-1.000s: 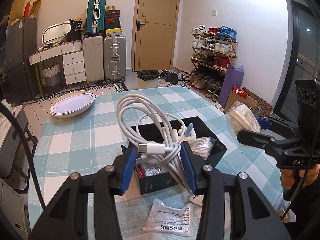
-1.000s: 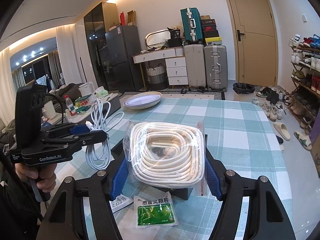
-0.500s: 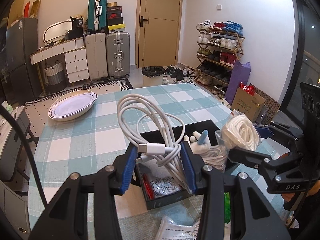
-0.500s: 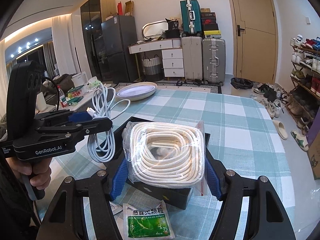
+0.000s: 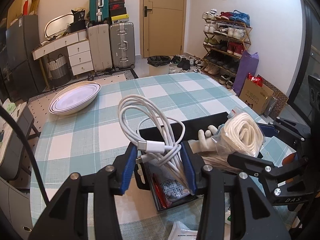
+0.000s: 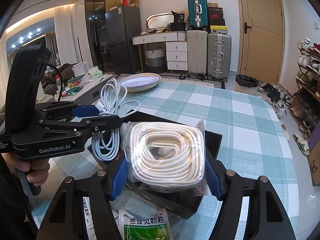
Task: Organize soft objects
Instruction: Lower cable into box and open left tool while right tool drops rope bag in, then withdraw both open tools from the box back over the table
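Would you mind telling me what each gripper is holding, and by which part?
Left gripper: white cable, pinched at its bunched middle. Right gripper: bagged rope coil, clamped across its sides.

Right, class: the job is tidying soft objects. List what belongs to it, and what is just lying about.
Job:
- cable in left tongs
- bagged rope in right tongs
- black box
- sachets

Lying about:
- dish
- suitcases
- shoe rack

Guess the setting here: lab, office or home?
Most likely a home, an entryway-dining area: a shoe rack full of shoes by the door, suitcases against the wall, and a table with a checked tablecloth.
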